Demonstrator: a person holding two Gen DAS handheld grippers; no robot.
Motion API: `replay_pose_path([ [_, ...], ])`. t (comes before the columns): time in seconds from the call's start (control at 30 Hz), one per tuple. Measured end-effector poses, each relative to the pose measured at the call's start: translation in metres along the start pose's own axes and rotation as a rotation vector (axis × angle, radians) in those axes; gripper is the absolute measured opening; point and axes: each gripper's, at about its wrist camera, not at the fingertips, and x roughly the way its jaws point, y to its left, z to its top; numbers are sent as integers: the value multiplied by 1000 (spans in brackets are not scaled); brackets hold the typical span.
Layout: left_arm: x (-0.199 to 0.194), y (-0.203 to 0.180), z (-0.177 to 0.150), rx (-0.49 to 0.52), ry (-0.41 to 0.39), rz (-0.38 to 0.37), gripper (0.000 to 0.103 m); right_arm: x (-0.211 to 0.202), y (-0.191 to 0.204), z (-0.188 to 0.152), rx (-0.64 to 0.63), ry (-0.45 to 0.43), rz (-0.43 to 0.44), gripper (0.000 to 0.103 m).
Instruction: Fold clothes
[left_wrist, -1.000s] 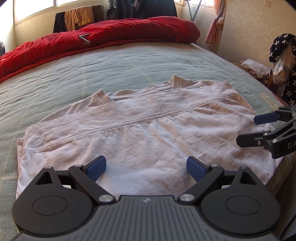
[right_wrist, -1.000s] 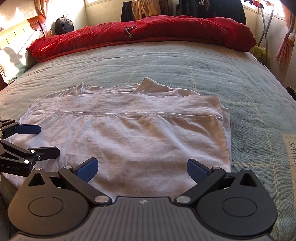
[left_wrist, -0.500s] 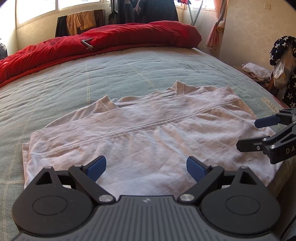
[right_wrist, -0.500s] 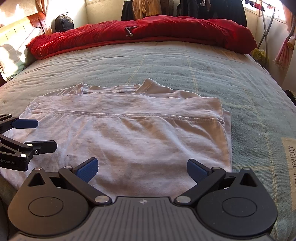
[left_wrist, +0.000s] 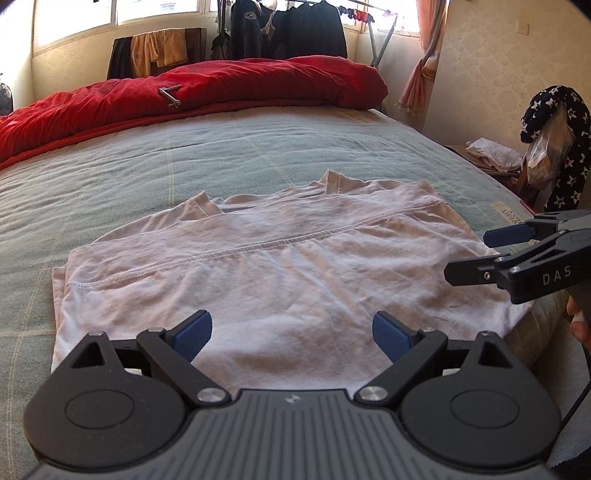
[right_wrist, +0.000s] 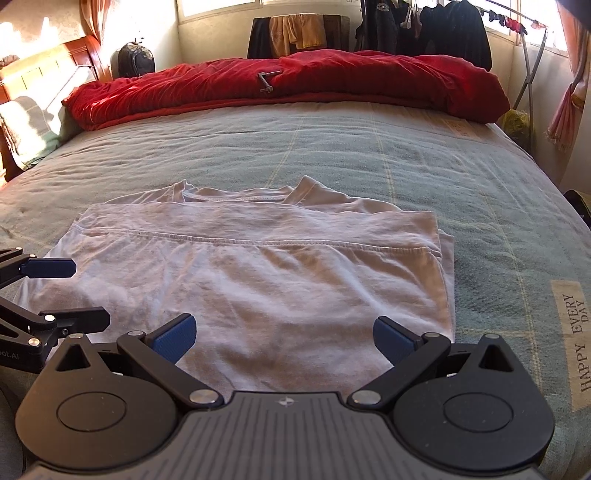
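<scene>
White cotton fills the middle of both views: one T-shirt (left_wrist: 280, 273) lies flat on the grey-green bedspread (left_wrist: 184, 155), folded once so that a stitched hem runs across it from left to right, with its neckline showing past the fold toward the top of the frame. Two grippers are in sight. At the bottom centre of the left wrist view, the left gripper (left_wrist: 291, 334) hangs over the near edge of the shirt with its two blue-padded fingers spread wide, holding nothing. The right gripper (left_wrist: 476, 254) enters that same view from the right edge, over the shirt's right side, and its two fingers also stand apart with nothing between them; part of a hand (left_wrist: 580, 321) shows just below it. In the right wrist view the right gripper sits at the bottom centre, spread over the shirt's near edge, while the left gripper comes in at the lower left. One red duvet (left_wrist: 207, 88) lies bunched along the far side of the bed, in the upper part of both frames, with one small metal object (left_wrist: 170, 95) resting on it. Dark garments (left_wrist: 288, 33) hang on a rack at the top.
</scene>
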Motion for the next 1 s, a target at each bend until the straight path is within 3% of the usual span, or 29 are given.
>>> replay_pose_path([
  [0.2,-8,15,-7,-64,1,-50,94,-2,8,0,-10,-2,7,103],
  [0.33,-11,35,-7,-119,-4,-11,94,-1,10,1,-18,-1,6,103],
  [0.5,-20,74,-10,-253,-49,-90,94,3,10,2,-16,9,1,103],
  [0.77,-47,144,-14,-392,-151,-57,94,11,13,4,-24,26,-1,103],
  [0.9,-41,180,-29,-507,-99,-81,93,16,12,3,-14,35,5,103],
  [1.0,-25,195,-48,-614,-42,-181,92,19,12,3,-10,40,21,103],
])
